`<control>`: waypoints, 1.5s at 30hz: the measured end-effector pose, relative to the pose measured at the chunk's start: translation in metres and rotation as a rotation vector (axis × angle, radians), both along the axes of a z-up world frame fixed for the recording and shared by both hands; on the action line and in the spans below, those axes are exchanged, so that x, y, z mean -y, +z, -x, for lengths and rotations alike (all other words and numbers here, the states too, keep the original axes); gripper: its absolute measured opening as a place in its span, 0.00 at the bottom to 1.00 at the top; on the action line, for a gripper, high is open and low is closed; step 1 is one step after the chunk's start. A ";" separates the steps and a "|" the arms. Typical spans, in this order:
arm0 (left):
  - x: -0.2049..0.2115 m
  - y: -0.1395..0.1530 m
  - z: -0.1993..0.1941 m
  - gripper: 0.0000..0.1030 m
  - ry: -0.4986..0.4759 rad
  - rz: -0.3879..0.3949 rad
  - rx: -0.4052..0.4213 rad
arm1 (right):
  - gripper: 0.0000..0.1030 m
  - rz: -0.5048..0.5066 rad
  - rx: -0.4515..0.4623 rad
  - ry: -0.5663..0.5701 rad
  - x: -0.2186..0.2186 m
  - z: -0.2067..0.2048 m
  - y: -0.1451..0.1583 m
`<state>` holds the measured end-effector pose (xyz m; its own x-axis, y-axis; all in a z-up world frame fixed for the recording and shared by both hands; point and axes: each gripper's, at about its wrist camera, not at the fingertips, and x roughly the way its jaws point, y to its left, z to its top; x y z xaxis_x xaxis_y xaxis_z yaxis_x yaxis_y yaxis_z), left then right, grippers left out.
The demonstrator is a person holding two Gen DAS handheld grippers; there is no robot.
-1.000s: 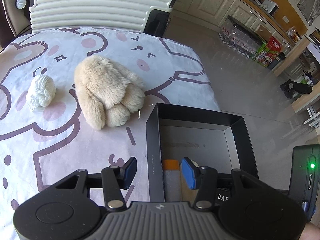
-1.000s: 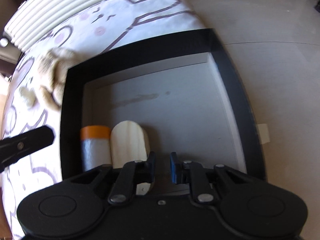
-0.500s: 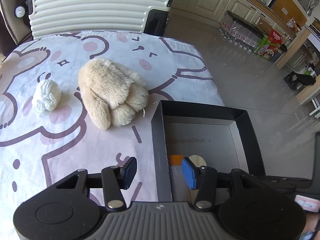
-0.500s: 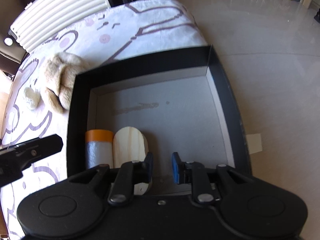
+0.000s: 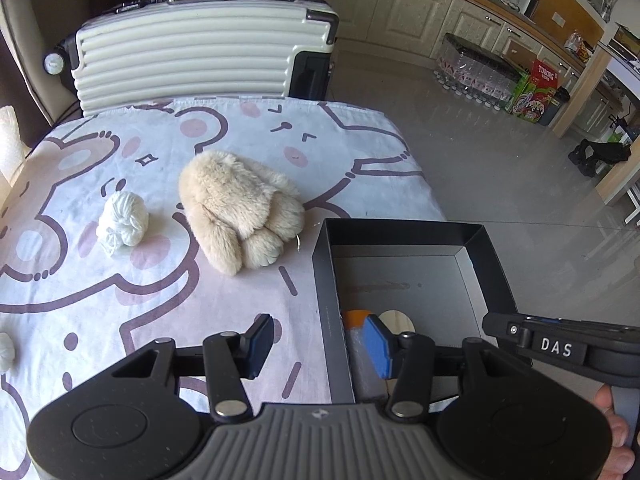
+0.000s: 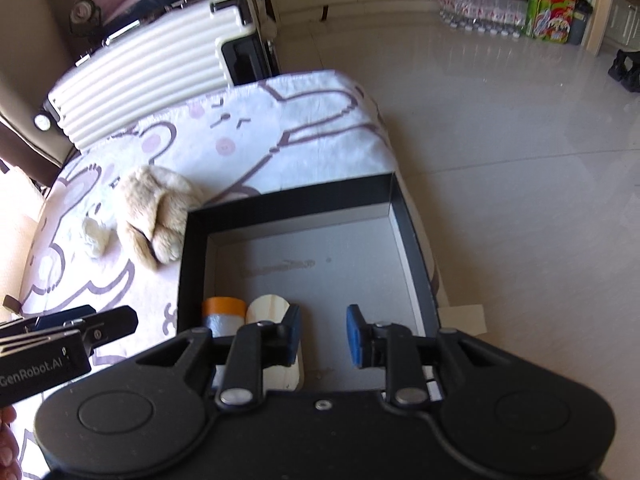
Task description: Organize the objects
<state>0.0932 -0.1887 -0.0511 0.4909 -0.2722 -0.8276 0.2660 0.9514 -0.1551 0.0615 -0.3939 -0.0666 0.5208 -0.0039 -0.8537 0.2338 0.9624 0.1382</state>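
A beige plush toy [image 5: 240, 212] lies mid-cloth, with a white yarn ball [image 5: 124, 224] to its left. The black box [image 5: 400, 232] sits at the table's right edge. Inside it, near the left wall, lie an orange-capped roll [image 6: 223, 312] and a rounded wooden piece [image 6: 266, 306]. My left gripper [image 5: 320, 334] is open above the box's left wall, with nothing between its fingers. Above the box's near part my right gripper [image 6: 324, 320] has its jaws opening, and nothing is between them. The plush toy [image 6: 156, 208] and the box rim [image 6: 288, 200] also show in the right wrist view.
A cream ribbed suitcase [image 5: 200, 48] stands behind the table. Another small white ball [image 5: 6, 352] lies at the cloth's left edge. Bare tiled floor [image 5: 500, 160] drops off right of the box. Bottle packs and cartons [image 5: 536, 88] stand by the far cabinets.
Both grippers have risen, so more of the table and room shows. The right gripper has lifted off the wooden piece inside the box and its jaws have parted.
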 end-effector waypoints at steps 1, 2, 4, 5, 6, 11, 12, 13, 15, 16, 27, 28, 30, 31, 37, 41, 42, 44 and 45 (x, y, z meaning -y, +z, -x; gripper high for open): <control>0.000 0.003 0.002 0.49 -0.003 -0.004 0.007 | 0.24 0.005 0.009 -0.001 -0.001 0.003 0.004; 0.000 0.005 0.004 0.49 -0.005 -0.006 0.014 | 0.25 0.010 0.019 -0.003 -0.001 0.005 0.008; -0.002 0.010 0.008 0.49 -0.007 -0.009 0.026 | 0.26 0.027 0.036 -0.003 -0.003 0.009 0.015; -0.004 0.013 0.009 0.49 -0.008 -0.010 0.030 | 0.26 0.038 0.045 -0.004 -0.005 0.011 0.019; -0.005 0.015 0.011 0.49 -0.007 -0.011 0.036 | 0.27 0.045 0.053 -0.004 -0.005 0.014 0.022; -0.012 0.023 0.018 0.50 0.000 -0.020 0.055 | 0.32 0.074 0.092 -0.023 -0.006 0.029 0.036; -0.014 0.024 0.019 0.50 0.002 -0.022 0.058 | 0.34 0.076 0.100 -0.029 -0.006 0.032 0.038; -0.015 0.026 0.020 0.50 0.003 -0.025 0.060 | 0.38 0.076 0.110 -0.037 -0.005 0.035 0.040; -0.018 0.028 0.023 0.52 0.006 -0.029 0.066 | 0.42 0.085 0.125 -0.050 -0.004 0.041 0.044; -0.019 0.030 0.024 0.57 0.007 -0.032 0.070 | 0.45 0.092 0.130 -0.056 -0.004 0.044 0.045; -0.020 0.034 0.037 0.86 -0.008 -0.068 0.100 | 0.64 0.134 0.141 -0.093 -0.003 0.064 0.050; -0.020 0.033 0.038 0.88 -0.008 -0.072 0.100 | 0.67 0.139 0.140 -0.093 -0.003 0.065 0.051; -0.021 0.033 0.038 0.91 -0.004 -0.077 0.100 | 0.70 0.149 0.139 -0.093 -0.003 0.067 0.050; -0.021 0.032 0.038 0.93 -0.001 -0.081 0.100 | 0.72 0.154 0.139 -0.097 -0.003 0.068 0.050; -0.022 0.030 0.037 0.99 0.014 -0.103 0.103 | 0.84 0.190 0.130 -0.113 -0.001 0.072 0.048; -0.023 0.029 0.037 1.00 0.014 -0.103 0.099 | 0.92 0.209 0.138 -0.122 0.001 0.073 0.046; -0.023 0.028 0.036 1.00 0.014 -0.103 0.099 | 0.98 0.213 0.144 -0.122 0.001 0.074 0.045; -0.023 0.028 0.036 1.00 0.013 -0.105 0.100 | 1.00 0.224 0.153 -0.117 0.001 0.075 0.043; -0.023 0.027 0.036 1.00 0.012 -0.106 0.100 | 1.00 0.228 0.152 -0.112 0.001 0.075 0.042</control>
